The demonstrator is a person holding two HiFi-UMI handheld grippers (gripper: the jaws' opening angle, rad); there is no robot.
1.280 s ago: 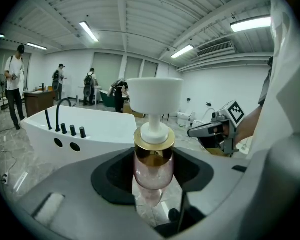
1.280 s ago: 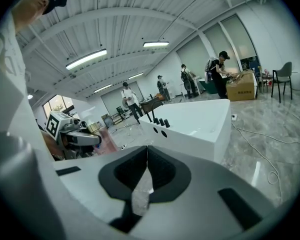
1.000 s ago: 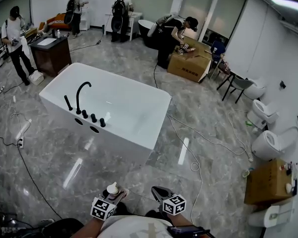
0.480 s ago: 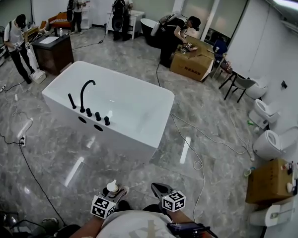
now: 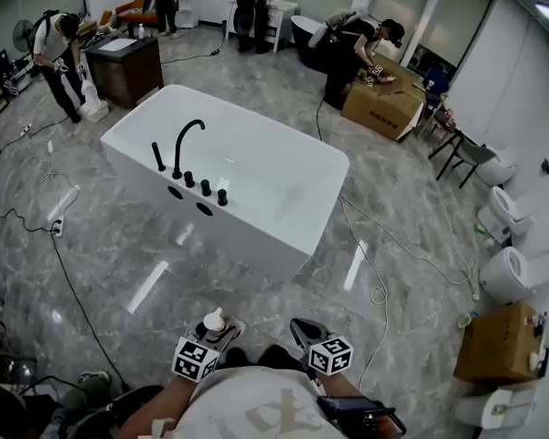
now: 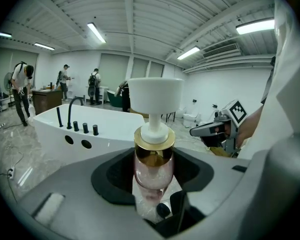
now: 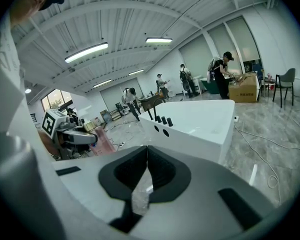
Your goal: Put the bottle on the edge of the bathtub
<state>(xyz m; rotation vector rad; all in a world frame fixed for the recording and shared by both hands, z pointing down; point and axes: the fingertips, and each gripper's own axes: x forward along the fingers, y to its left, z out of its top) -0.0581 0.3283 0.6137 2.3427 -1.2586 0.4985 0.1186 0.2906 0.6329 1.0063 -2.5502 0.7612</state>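
Firmly within the left claw (image 6: pixel 154 175), upright pink bottle (image 6: pixel 153 168); right claw (image 7: pixel 146 170) closed, empty.

Glossy grey marble floor (image 5: pixel 165 263) crossed by cables (image 5: pixel 70 286), white walls (image 5: pixel 517 80), a dark cabinet (image 5: pixel 128 69), a cardboard box (image 5: pixel 384 110), a chair (image 5: pixel 471 158), toilets (image 5: pixel 508 273) by the right wall, strip lights (image 6: pixel 96 32) overhead.

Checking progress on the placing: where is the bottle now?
The bottle is clamped in the left gripper, low and left of centre in the head view, beside the right gripper, with floor between it and the bathtub.
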